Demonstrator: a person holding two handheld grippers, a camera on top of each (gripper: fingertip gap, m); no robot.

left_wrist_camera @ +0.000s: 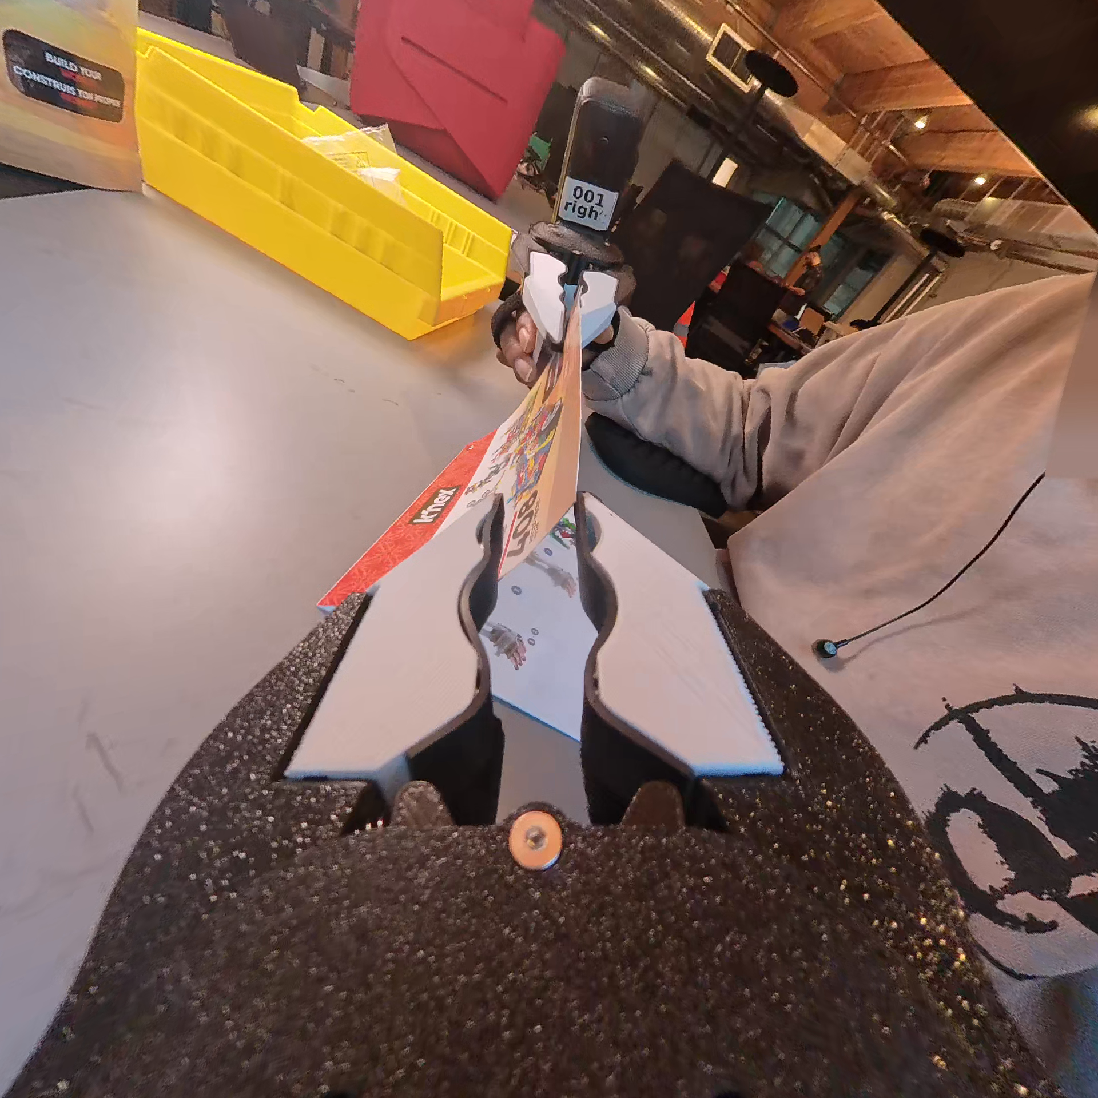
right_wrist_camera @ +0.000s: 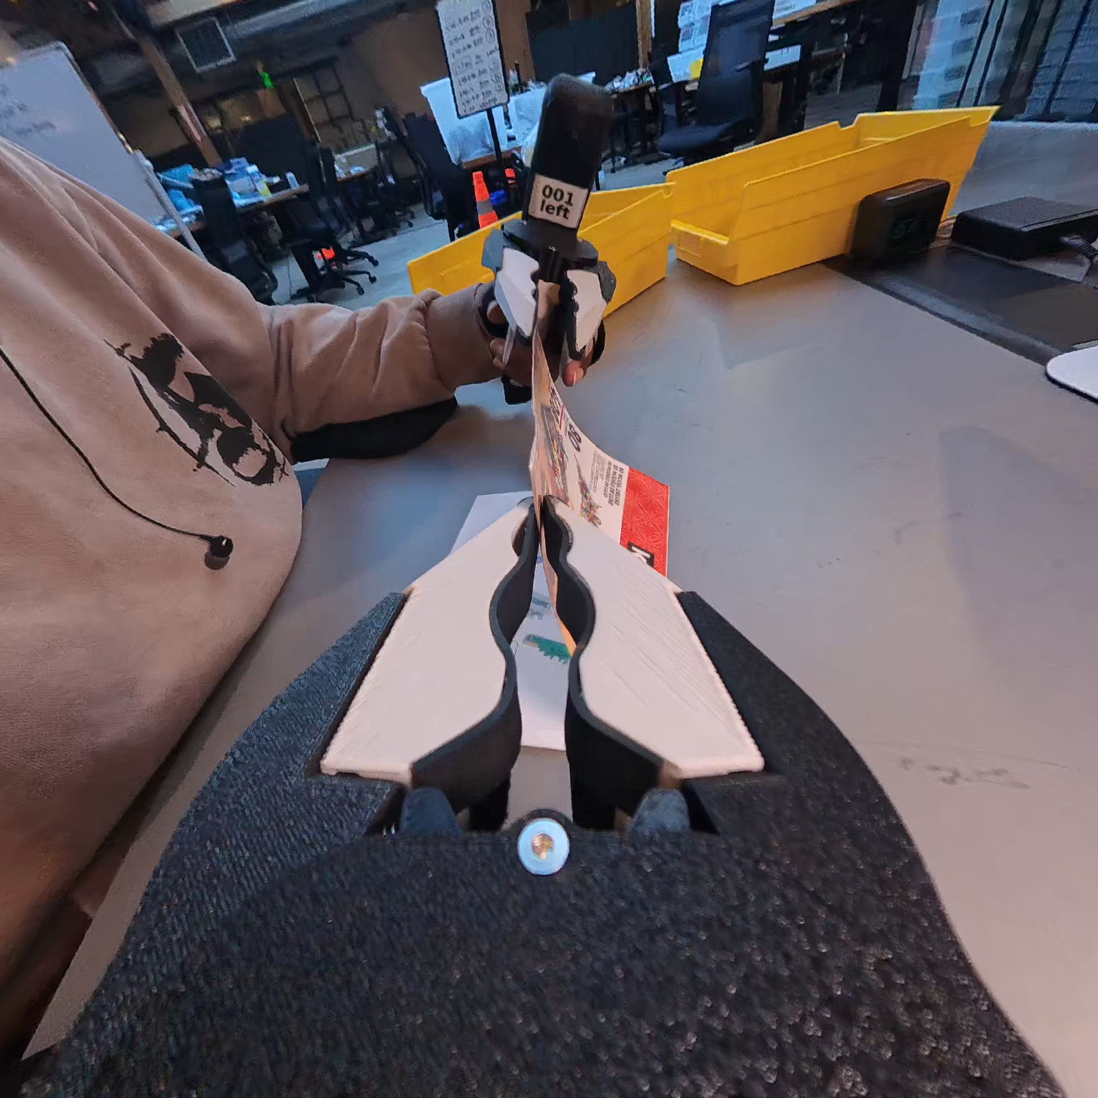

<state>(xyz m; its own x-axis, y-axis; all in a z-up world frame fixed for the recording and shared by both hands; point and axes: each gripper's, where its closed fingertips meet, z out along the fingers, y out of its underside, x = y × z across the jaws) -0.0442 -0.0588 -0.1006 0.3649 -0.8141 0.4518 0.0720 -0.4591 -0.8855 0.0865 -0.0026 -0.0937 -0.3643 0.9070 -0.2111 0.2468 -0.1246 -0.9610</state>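
My right claw [right_wrist_camera: 539, 505] is pinched on the front cover [right_wrist_camera: 585, 469] of a booklet, fingertips closed on its near edge at twelve o'clock in my right wrist view. The cover stands up almost on edge between my two claws, because each one has an opposite end of it. My left claw [right_wrist_camera: 549, 309], farther off at twelve o'clock, looks closed on the far end, with the sheet running straight into its jaws.

From the left wrist view it's less clear. The cover [left_wrist_camera: 552, 428] passes between the left claw's [left_wrist_camera: 538, 505] tips, which stand a little apart here, so I can't be sure how firmly they bite. The right claw [left_wrist_camera: 564, 297] at twelve o'clock grips the sheet's upper end.

The inner pages [left_wrist_camera: 535, 647] lie flat on the grey table [left_wrist_camera: 178, 475] beneath the fingers, so only the cover is lifted, hinged at the red spine strip [left_wrist_camera: 410, 535] at ten o'clock. A yellow bin [left_wrist_camera: 309, 196] sits at eleven o'clock, with a red box [left_wrist_camera: 451, 83] behind it. In the right view, two yellow bins [right_wrist_camera: 802, 196] are at one o'clock.
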